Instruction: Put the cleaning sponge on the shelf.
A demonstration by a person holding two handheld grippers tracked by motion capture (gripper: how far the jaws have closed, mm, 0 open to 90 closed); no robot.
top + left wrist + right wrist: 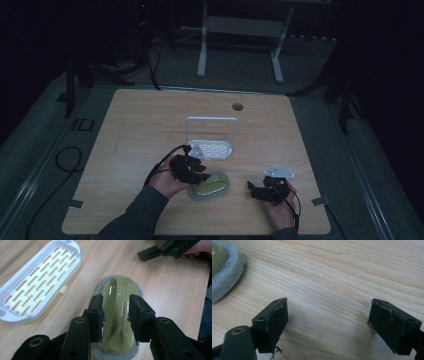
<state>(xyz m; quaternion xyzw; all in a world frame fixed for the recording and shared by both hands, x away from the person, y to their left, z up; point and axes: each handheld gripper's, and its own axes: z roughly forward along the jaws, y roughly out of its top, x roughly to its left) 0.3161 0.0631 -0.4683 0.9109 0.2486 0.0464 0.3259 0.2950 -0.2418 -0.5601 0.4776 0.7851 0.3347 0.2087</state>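
Note:
A scrubber (pixel 210 186) with a glossy olive-green handle on a grey felt pad lies on the wooden table (pixel 150 125) near its front edge. My left gripper (pixel 196 175) comes at it from the left. In the left gripper view its jaws (pixel 115 302) straddle the raised ridge of the scrubber's handle (pixel 117 290) and press against its sides. My right gripper (pixel 253 189) rests to the right of the scrubber, apart from it. Its jaws (pixel 328 312) stand wide open over bare wood, with the pad's edge (pixel 224 270) at the far left.
A white slotted tray (pixel 211 148) with an upright wire-like frame stands just behind the scrubber, also seen as the white slotted tray (pixel 40 280) in the left gripper view. A round cable hole (pixel 237 106) sits near the table's far edge. The room around is dark.

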